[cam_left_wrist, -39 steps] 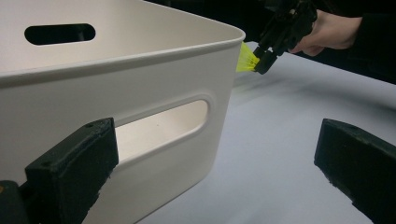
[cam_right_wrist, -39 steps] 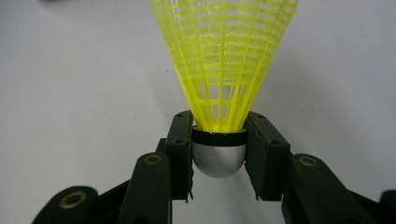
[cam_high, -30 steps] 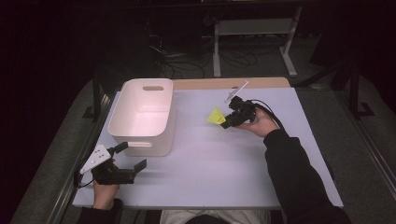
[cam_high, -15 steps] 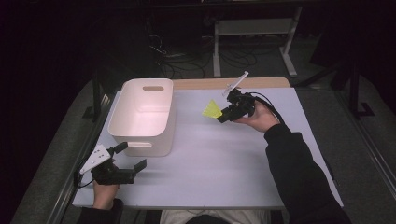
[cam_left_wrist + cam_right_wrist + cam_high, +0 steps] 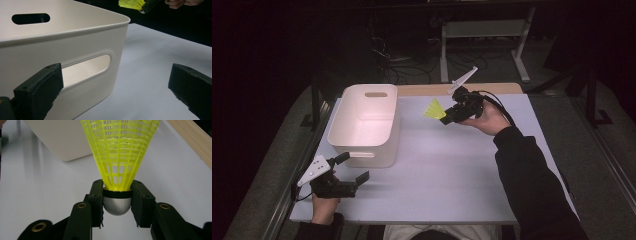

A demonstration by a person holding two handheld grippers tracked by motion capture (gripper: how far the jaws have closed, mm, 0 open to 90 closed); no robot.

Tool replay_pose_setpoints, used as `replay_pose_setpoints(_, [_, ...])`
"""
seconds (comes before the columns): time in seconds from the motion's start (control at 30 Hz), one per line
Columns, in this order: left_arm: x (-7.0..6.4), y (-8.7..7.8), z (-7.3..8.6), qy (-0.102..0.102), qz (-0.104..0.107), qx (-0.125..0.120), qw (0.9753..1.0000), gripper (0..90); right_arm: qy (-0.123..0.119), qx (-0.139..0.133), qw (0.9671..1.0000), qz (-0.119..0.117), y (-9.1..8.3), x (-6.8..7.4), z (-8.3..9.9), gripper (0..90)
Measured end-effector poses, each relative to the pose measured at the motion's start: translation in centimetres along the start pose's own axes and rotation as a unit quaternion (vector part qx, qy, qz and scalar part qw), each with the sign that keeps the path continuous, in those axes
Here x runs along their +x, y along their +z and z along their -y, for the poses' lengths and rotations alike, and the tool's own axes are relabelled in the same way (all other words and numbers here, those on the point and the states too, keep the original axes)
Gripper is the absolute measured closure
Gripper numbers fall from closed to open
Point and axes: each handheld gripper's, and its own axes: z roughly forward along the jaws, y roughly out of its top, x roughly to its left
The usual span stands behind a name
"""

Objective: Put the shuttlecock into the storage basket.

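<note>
High view: the right gripper (image 5: 447,116), clamped on the shuttlecock (image 5: 433,109), has risen off the table (image 5: 462,170) toward the bin (image 5: 362,150) at centre left, suggesting a drop-in; the left gripper (image 5: 347,167) rests open at lower left. Left gripper view: jaws wide apart before the bin (image 5: 75,37), shuttlecock (image 5: 131,3) at top. Right gripper view: the fingers (image 5: 96,197) pinch the shuttlecock's (image 5: 120,152) silver base from both sides, skirt pointing up-frame.

Your right arm wears a long black sleeve (image 5: 532,175) down to the wrist. Your right-hand matte black two-jaw gripper (image 5: 117,205) has blocky jaw pads on hinged links fixed with brass-coloured rivets, and a black cable (image 5: 499,105) loops from its back. A pale grey three-cornered plate (image 5: 463,79) tops it. Your left-hand black two-jaw gripper (image 5: 349,172) carries a matching plate (image 5: 313,169), and its thick pads show small screw holes.
</note>
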Motion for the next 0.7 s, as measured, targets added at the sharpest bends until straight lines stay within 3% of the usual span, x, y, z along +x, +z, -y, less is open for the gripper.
replay_pose_setpoints(0.7, [0.0, -0.1, 0.0, 0.002, 0.003, -0.001, 1.0, 0.0, -0.019, -0.01, 0.9997, -0.006, -0.3, 1.2, -2.9, 62.9])
